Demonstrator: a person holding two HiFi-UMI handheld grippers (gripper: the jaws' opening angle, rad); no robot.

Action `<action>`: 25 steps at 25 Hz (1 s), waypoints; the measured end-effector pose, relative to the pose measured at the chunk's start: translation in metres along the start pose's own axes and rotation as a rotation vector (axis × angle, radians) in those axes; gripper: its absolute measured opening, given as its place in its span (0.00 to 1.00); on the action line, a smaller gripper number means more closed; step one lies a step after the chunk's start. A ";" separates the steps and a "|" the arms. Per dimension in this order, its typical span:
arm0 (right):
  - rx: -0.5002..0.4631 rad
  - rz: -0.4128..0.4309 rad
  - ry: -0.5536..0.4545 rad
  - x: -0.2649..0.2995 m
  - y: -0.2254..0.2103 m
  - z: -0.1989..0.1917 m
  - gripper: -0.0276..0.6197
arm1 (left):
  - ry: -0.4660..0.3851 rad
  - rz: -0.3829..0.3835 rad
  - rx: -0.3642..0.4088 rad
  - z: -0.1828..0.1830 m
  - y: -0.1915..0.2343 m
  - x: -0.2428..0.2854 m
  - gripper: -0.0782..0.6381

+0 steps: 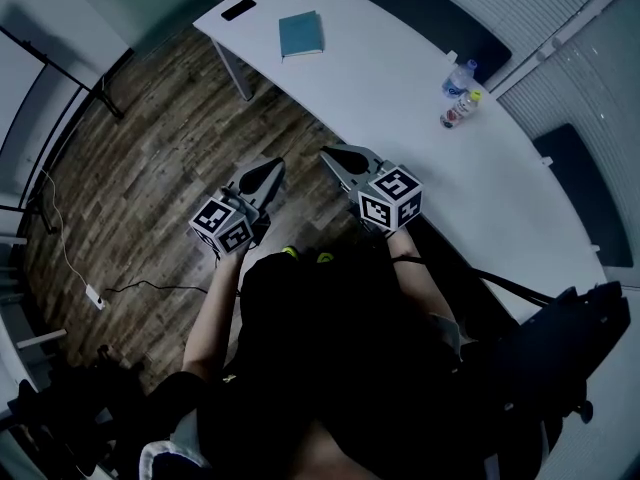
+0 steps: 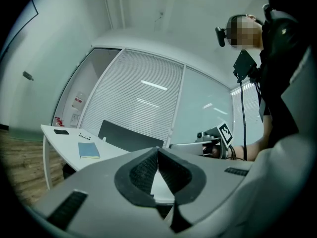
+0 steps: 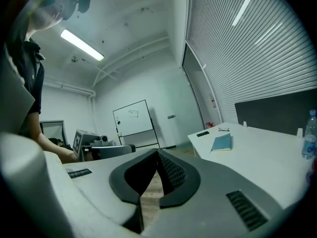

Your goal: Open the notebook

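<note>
Flat dark item at the far left corner of the worktop: too small to identify. Notebook: any cover print is too small to tell. Label on the green-capped bottle: not legible. In the right gripper view, the clear bottle is cut off by the right edge. Marks on the whiteboard: too small to read. The person's torso hides the floor directly below.

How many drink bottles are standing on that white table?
2. A clear bottle stands near the table's window-side edge; a red-labelled bottle stands just beside it. None looks hidden.
</note>
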State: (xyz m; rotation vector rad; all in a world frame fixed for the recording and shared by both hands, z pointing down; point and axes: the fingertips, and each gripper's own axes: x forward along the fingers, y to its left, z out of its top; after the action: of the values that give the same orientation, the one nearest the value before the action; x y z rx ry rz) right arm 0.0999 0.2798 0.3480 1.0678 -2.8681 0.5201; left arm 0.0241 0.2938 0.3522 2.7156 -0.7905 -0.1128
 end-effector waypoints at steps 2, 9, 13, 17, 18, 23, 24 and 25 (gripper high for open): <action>0.003 0.005 0.003 -0.004 -0.003 -0.003 0.08 | -0.004 0.008 -0.007 -0.003 -0.001 0.004 0.12; 0.037 0.004 0.027 0.000 -0.013 -0.013 0.08 | 0.009 0.018 -0.032 -0.007 0.006 0.009 0.12; 0.041 -0.003 0.031 0.017 -0.023 -0.012 0.08 | 0.001 0.012 -0.037 -0.004 0.025 0.015 0.12; 0.040 -0.029 0.033 0.042 -0.041 -0.011 0.08 | 0.003 -0.016 -0.044 -0.001 0.052 0.026 0.12; 0.042 -0.037 0.035 0.048 -0.047 -0.011 0.08 | 0.005 -0.022 -0.045 -0.001 0.060 0.030 0.12; 0.029 -0.059 0.061 0.082 -0.071 -0.002 0.08 | 0.011 -0.047 -0.047 0.011 0.097 0.051 0.12; 0.032 -0.063 0.062 0.088 -0.075 0.001 0.08 | 0.012 -0.051 -0.048 0.013 0.105 0.055 0.12; 0.035 -0.067 0.064 0.094 -0.078 0.002 0.08 | 0.014 -0.055 -0.048 0.014 0.111 0.058 0.12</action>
State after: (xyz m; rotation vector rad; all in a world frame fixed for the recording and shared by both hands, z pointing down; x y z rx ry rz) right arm 0.0786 0.1645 0.3831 1.1267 -2.7678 0.5916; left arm 0.0142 0.1698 0.3742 2.6907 -0.7008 -0.1237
